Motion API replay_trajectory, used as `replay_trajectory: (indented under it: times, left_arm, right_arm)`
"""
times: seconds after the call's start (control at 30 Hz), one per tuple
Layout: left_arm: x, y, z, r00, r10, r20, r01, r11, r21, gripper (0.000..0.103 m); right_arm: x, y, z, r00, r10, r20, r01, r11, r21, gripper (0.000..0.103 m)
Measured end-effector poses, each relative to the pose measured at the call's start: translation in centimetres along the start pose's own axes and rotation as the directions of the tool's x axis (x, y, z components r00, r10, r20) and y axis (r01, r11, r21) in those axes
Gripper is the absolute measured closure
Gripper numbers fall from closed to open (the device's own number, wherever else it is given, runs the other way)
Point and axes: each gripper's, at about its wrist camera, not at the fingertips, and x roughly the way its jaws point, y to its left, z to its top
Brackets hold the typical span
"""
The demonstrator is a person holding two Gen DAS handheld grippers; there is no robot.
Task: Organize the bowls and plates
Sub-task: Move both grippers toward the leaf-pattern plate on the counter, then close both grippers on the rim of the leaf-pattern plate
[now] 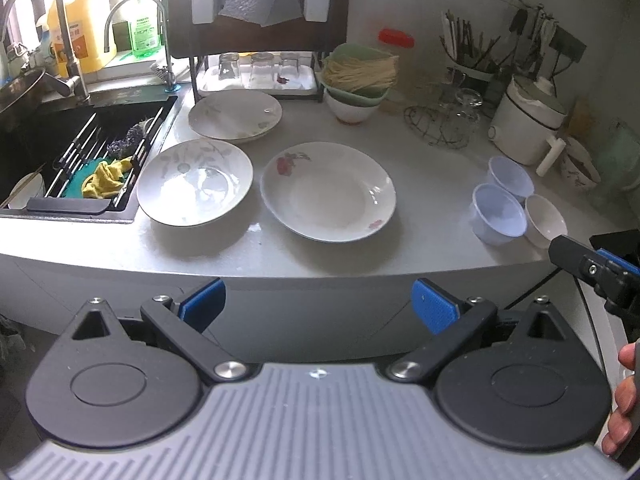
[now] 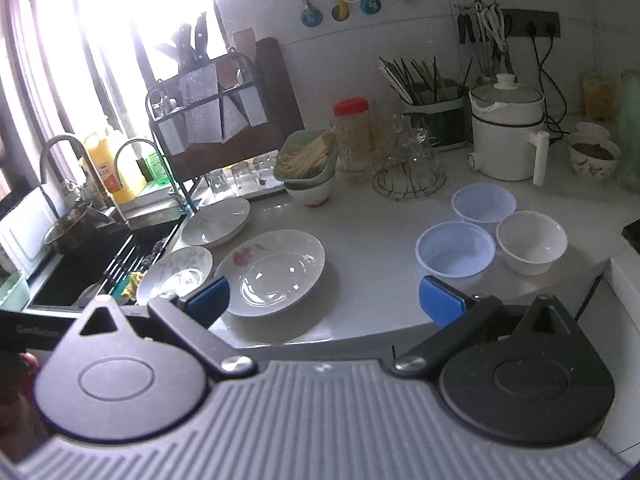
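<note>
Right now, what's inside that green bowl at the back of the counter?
The green bowl holds a bundle of pale dry noodles, heaped above its rim. It sits stacked on a white bowl. The noodles cover the green bowl's bottom, so anything beneath them cannot be seen.

Red-flowered white plate (image 1: 329,192), pale-blue bowls (image 2: 456,249)

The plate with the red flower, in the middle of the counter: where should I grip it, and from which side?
Probably the near rim of the red-flower plate, approached from the counter's front edge with the open left hand-held gripper. The plate lies flat and shallow, so only its thin upturned rim offers a hold. That near edge faces the gripper, with no other dish in front of it.
</note>
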Motion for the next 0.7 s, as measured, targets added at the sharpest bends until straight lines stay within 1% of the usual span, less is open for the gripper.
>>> replay_trajectory:
  times: [0.13,0.23,0.3,0.43,0.5,0.57,0.63,0.7]
  left_arm:
    - [0.4,1.9,1.4,1.000,0.001,-0.006,-0.001,1.000,-0.001,0.002]
    - [0.8,3.2,2.5,1.000,-0.017,-0.015,0.017,1.000,-0.017,0.002]
    - [1.2,4.1,3.1,0.999,-0.034,-0.020,0.033,0.999,-0.023,0.002]
    - [2.2,5.9,4.5,0.999,-0.017,-0.033,0.017,1.000,-0.024,0.002]
    - [3.0,6.8,5.2,0.999,-0.017,-0.045,0.016,1.000,-0.019,0.002]
    - [4.0,7.6,6.0,0.998,-0.012,-0.059,0.011,1.000,-0.018,0.002]
    - [4.8,8.4,6.9,0.997,-0.023,-0.072,0.022,1.000,-0.022,0.002]
    - [5.2,9.0,7.8,0.997,-0.034,-0.065,0.032,0.999,-0.024,0.002]
  right_arm:
    - [1.2,1.6,0.0,1.000,-0.006,-0.012,0.006,1.000,-0.001,0.000]
    - [1.8,2.9,0.1,1.000,-0.018,-0.010,0.017,0.999,-0.035,0.000]
    - [2.3,3.5,0.2,1.000,-0.015,-0.015,0.014,0.999,-0.029,0.000]
    - [3.6,4.7,0.5,1.000,-0.007,-0.020,0.007,1.000,-0.003,0.002]
    - [4.5,5.6,0.5,1.000,-0.014,-0.020,0.013,1.000,-0.013,0.002]
    - [5.5,6.5,1.0,0.999,-0.024,-0.026,0.023,0.999,-0.023,0.002]
    - [6.5,7.2,1.6,1.000,-0.027,-0.011,0.027,0.999,-0.023,0.002]
    - [7.6,7.9,2.2,0.999,-0.033,-0.010,0.032,0.999,-0.021,0.002]
